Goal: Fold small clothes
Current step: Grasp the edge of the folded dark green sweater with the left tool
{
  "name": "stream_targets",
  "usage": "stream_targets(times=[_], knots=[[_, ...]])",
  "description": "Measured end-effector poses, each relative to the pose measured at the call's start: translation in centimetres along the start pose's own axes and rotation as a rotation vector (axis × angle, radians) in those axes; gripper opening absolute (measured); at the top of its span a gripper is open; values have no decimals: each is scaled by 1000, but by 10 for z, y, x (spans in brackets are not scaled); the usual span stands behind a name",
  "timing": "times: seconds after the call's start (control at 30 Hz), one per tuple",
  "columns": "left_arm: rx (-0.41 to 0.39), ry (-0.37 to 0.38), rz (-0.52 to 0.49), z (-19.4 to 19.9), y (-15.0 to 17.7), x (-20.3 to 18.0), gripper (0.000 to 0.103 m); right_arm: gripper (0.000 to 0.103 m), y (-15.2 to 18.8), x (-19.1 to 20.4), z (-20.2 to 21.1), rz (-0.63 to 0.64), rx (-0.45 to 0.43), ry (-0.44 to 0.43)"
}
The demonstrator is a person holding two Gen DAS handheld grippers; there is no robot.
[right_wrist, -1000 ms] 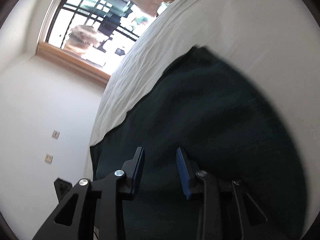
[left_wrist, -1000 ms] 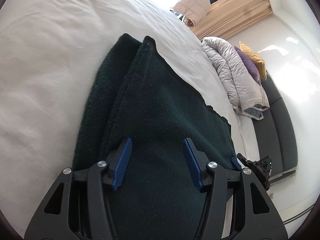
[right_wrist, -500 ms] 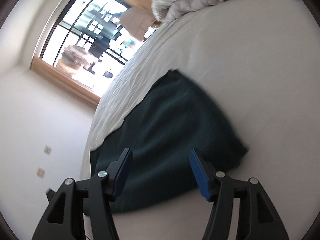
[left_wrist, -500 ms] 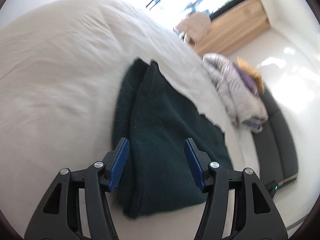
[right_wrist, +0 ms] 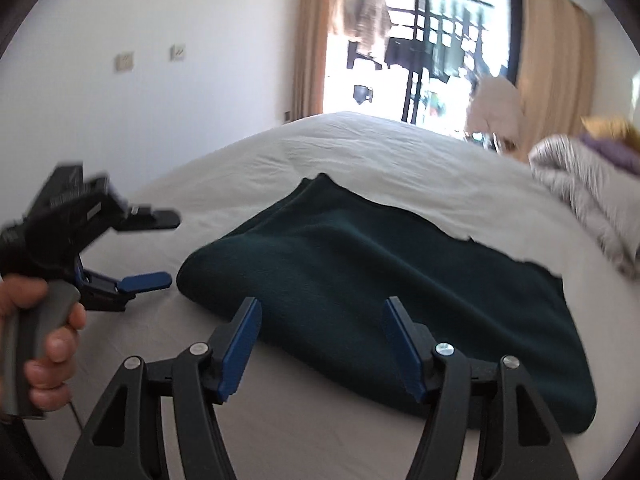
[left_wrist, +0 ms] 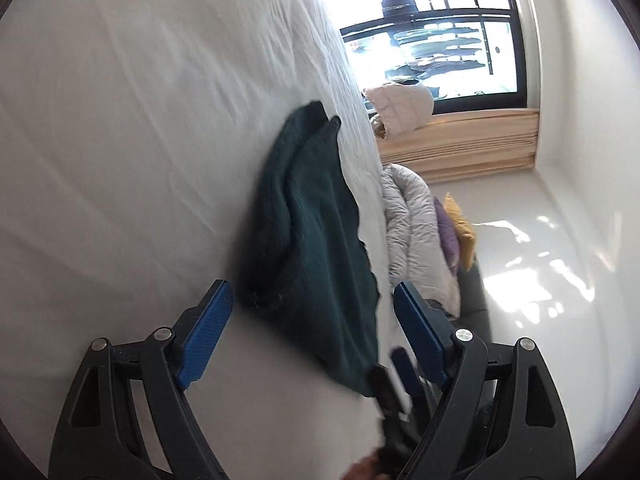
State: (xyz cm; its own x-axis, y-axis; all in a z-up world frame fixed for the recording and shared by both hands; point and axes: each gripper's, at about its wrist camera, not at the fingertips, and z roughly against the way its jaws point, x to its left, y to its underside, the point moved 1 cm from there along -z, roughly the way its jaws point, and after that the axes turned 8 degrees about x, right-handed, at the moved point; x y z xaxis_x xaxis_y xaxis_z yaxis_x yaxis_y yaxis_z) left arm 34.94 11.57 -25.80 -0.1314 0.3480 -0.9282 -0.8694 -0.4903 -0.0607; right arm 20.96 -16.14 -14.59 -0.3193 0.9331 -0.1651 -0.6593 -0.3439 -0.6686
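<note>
Fold looks laid down; both grippers are off the cloth, so this is the release step. The dark green fleece garment lies folded on the white bed, centre of the right wrist view, its doubled edge toward the left of the frame.

Right gripper at lower centre: jaws opening, nothing pressed between the pads, garment just beyond the tips. Left gripper: jaws opening wide, empty, with the garment's near corner past them. It also shows at left of the right wrist view, held by a hand.

Next move, my guess: either another fold, needing a fresh grip on an edge or corner, or a smoothing pass.

Room: window at top centre with tan curtains, grey quilted duvet at right, white wall with switches at upper left.
</note>
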Motion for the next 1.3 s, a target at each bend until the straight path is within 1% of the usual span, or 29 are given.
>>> stream_targets(times=[0.07,0.13,0.17,0.2,0.3,0.4,0.47,0.5,0.53,0.57,0.6,0.63,0.67,0.7,0.73,0.8,0.83,0.9,0.93,0.97,1.03,1.07,1.1,1.13,1.2,1.23,1.27,1.3], knots=[[5,-7,17,-4,15,3,82,66,1,5,-12,47,15,45],[12,-25,17,-11,21,5,82,66,2,-1,-17,21,30,40],[4,-49,28,-15,21,5,82,66,-1,-5,-22,-8,35,37],[-3,-53,45,-17,20,5,82,66,-2,-9,-23,-23,37,39],[-20,-16,105,-25,10,8,83,66,-4,-14,-24,-22,23,39],[-38,28,191,-32,-2,14,83,65,-4,-17,-22,21,17,74],[-27,48,201,-39,-9,14,82,65,-6,-29,-23,15,18,100],[-28,54,209,-40,-12,13,80,65,-8,-36,-29,2,32,111],[-26,60,210,-42,-13,11,79,63,-9,-45,-32,-14,46,125],[-16,71,195,-45,-15,7,73,59,-9,-57,-38,-40,65,147],[0,74,172,-48,-15,4,60,57,-9,-67,-41,-64,78,164],[12,63,162,-53,-15,2,53,53,-10,-79,-44,-95,91,177],[20,58,161,-55,-17,2,41,48,-10,-94,-49,-136,107,191],[27,44,156,-59,-16,3,35,44,-10,-104,-53,-166,122,201],[24,34,149,-61,-15,4,35,40,-10,-117,-59,-203,139,207],[1,6,125,-60,-14,5,33,36,-8,-134,-70,-253,163,200],[-8,-5,111,-61,-14,5,32,34,-6,-139,-75,-271,174,196],[-25,-41,67,-59,-14,0,32,34,1,-144,-90,-292,206,165],[-32,-54,51,-59,-14,-3,31,34,6,-143,-101,-292,240,139],[-39,-69,32,-64,-15,-7,31,36,15,-138,-116,-283,295,108],[-44,-93,-13,-64,-13,-15,29,37,21,-133,-118,-254,266,124],[-49,-120,-71,-64,-10,-26,29,37,20,-136,-114,-277,264,101],[-51,-135,-110,-67,-8,-34,29,38,19,-143,-109,-325,262,58],[-52,-150,-152,-69,-4,-42,28,46,18,-151,-104,-379,255,4],[-53,-188,-272,-77,6,-69,28,54,17,-170,-88,-503,208,-115],[-52,-206,-329,-81,13,-80,28,59,15,-178,-81,-540,189,-158],[-52,-239,-421,-86,24,-97,28,64,13,-187,-74,-586,166,-220],[-51,-273,-510,-92,36,-111,28,66,10,-195,-69,-620,151,-277]])
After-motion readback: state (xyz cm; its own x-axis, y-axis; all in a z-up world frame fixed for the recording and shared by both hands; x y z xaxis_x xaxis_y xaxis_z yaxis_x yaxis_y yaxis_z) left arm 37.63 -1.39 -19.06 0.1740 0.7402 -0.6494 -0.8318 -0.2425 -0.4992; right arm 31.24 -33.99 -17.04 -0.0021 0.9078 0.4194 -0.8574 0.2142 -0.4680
